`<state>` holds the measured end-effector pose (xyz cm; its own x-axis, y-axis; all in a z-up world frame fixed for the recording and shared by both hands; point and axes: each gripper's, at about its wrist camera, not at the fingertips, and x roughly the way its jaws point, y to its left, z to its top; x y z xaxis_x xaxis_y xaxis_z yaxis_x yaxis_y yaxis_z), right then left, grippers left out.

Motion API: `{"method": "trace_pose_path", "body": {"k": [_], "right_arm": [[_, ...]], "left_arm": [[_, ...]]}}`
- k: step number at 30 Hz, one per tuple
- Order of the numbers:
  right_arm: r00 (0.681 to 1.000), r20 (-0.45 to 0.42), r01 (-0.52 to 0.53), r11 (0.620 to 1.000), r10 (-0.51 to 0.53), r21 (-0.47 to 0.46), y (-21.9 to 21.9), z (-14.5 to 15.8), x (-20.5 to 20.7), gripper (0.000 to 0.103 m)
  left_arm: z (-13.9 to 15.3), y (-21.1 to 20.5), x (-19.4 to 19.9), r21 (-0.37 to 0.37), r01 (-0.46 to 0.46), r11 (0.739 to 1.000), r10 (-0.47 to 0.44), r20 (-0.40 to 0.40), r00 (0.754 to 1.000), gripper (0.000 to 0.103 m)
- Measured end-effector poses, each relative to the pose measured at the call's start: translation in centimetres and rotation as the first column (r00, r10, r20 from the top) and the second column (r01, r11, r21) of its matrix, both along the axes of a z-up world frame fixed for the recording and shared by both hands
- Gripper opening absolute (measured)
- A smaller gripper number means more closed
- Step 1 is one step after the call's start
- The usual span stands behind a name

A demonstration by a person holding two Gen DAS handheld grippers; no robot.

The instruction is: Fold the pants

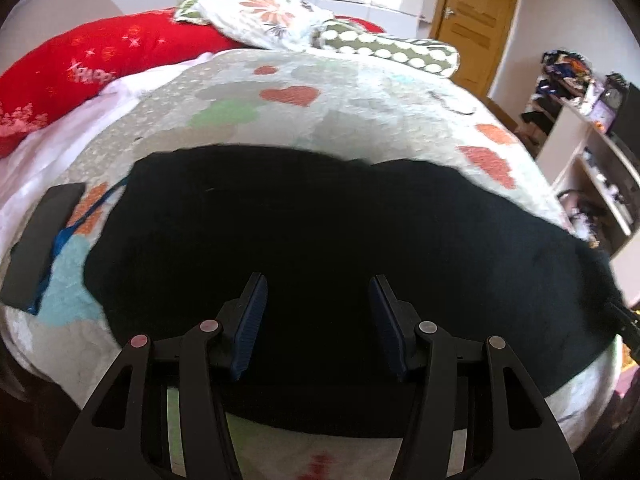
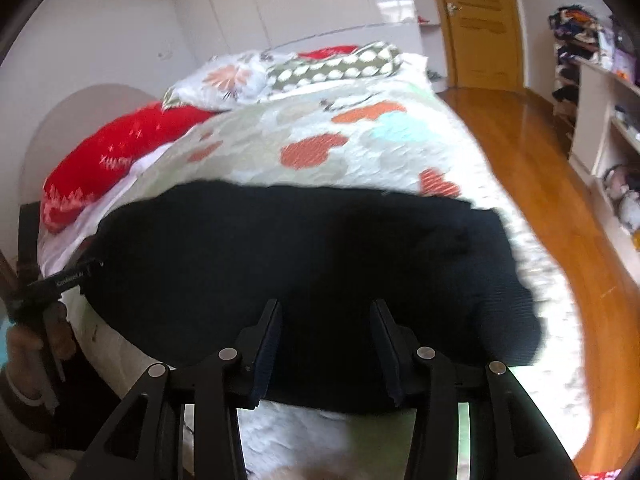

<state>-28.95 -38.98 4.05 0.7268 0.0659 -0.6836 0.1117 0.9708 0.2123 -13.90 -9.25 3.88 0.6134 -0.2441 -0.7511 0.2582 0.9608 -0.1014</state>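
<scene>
While the black pants (image 1: 320, 240) are spread flat across the heart-patterned quilt (image 1: 280, 92), near its front edge, both the left gripper (image 1: 318, 312) and the right gripper (image 2: 326, 334) are held above them with jaws parted, nothing grasped.

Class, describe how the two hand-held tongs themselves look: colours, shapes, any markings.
Both the left tongs and right tongs are matte black, with triangular cut-out arms and round metal pivot pins. Each finger carries a flat, ribbed, dark blue pad. Seen from the right wrist view, the left tongs bear small white lettering, too blurred to read.
</scene>
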Motion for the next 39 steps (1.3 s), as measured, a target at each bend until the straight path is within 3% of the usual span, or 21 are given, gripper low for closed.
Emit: {"method": "trace_pose_path", "body": {"k": [6,9,12,18,22,23,24,27,31,35,39], "right_arm": [[0.994,0.033,0.100,0.991,-0.104,0.089,-4.3,0.7,-3.9,0.044],[0.987,0.016,0.158,0.986,-0.159,0.057,-5.5,0.5,-5.3,0.045],[0.986,0.003,0.168,0.982,-0.169,0.089,-6.6,0.1,-5.9,0.046],[0.984,0.024,0.169,0.961,-0.179,0.217,-8.0,-0.8,-4.4,0.046],[0.989,0.036,0.129,0.962,-0.142,0.242,-8.8,-1.4,-1.4,0.045],[0.991,0.025,0.119,0.967,-0.128,0.226,-8.8,-1.6,-0.6,0.040],[0.994,0.021,0.101,0.969,-0.108,0.224,-8.5,-1.4,0.0,0.027],[0.989,0.146,-0.003,0.969,-0.034,0.245,-7.1,1.1,0.4,0.017],[0.980,0.193,-0.027,0.940,-0.042,0.340,-7.4,0.9,1.5,0.016],[0.989,0.068,0.109,0.957,-0.132,0.268,-8.1,-1.6,1.9,0.016],[0.988,0.033,0.129,0.934,-0.149,0.334,-9.3,-2.3,0.7,0.020]], "left_arm": [[1.1,-5.5,-0.3,0.020,0.182,0.983,-0.182,0.014,0.983,0.053],[1.3,-9.0,0.1,0.003,0.288,0.958,-0.288,-0.024,0.957,0.053],[1.8,-12.9,0.7,-0.021,0.384,0.923,-0.384,-0.038,0.922,0.053],[1.6,-19.6,1.6,0.037,0.502,0.864,-0.500,-0.046,0.865,0.053],[0.8,-21.7,2.1,0.069,0.532,0.844,-0.528,-0.066,0.847,0.053],[0.6,-21.7,2.1,0.077,0.533,0.843,-0.529,-0.068,0.846,0.053],[0.6,-21.8,2.2,0.086,0.530,0.844,-0.525,-0.069,0.848,0.053],[1.2,-21.5,2.8,0.088,0.513,0.854,-0.512,-0.045,0.858,0.053],[2.0,-21.3,3.5,0.087,0.493,0.865,-0.493,-0.022,0.869,0.053],[2.4,-20.6,3.4,0.099,0.486,0.868,-0.488,0.000,0.873,0.053],[2.6,-18.2,4.2,0.079,0.453,0.888,-0.453,-0.010,0.891,0.053]]}}
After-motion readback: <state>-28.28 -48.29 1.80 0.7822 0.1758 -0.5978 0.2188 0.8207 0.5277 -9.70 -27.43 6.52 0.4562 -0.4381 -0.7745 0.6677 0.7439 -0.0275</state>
